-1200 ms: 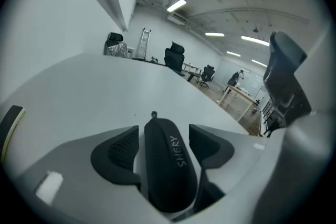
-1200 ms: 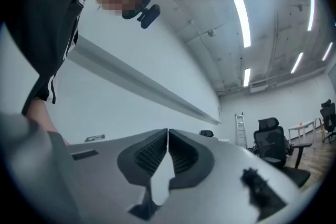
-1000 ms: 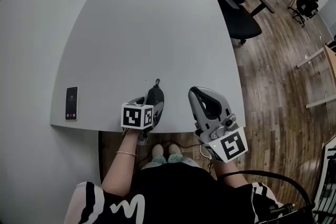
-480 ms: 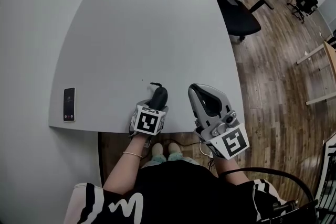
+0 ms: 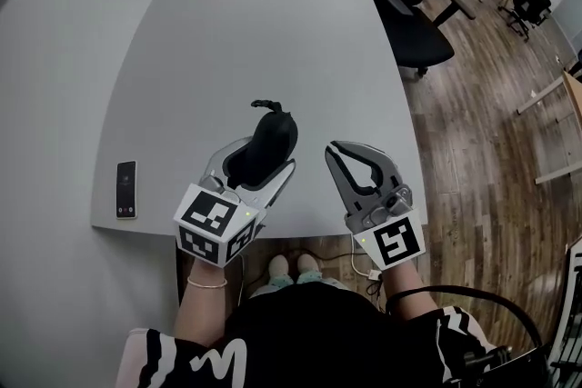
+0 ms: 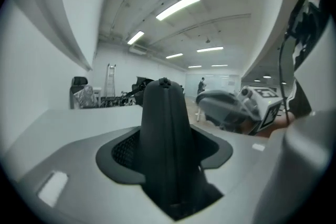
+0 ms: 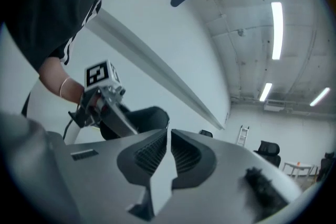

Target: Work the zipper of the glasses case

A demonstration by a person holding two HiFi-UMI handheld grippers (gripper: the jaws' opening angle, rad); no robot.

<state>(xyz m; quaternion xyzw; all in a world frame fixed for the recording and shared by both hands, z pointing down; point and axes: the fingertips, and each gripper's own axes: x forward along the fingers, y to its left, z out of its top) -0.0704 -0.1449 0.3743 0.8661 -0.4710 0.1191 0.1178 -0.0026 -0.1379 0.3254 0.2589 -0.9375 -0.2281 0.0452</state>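
Observation:
The black glasses case [image 5: 270, 141] stands between the jaws of my left gripper [image 5: 262, 161], with its small pull loop [image 5: 265, 104] at the far end. Those jaws are closing, and both pads press on the case's sides. In the left gripper view the case [image 6: 165, 113] rises upright out of the gap and fills it. My right gripper [image 5: 338, 148] hovers to the right of the case, over the front edge of the table, shut with nothing between its fingers. In the right gripper view its pads nearly touch [image 7: 169, 139], and the case [image 7: 147, 119] shows beyond them to the left.
The grey table [image 5: 245, 41] carries a dark phone [image 5: 126, 189] near its front left corner. A black office chair [image 5: 411, 14] stands off the table's right side on the wooden floor. Clutter and cables lie beyond the far edge.
My left gripper has swung back and to the left and now has the case between its jaws, further from the table's front edge. The right gripper shifted only slightly.

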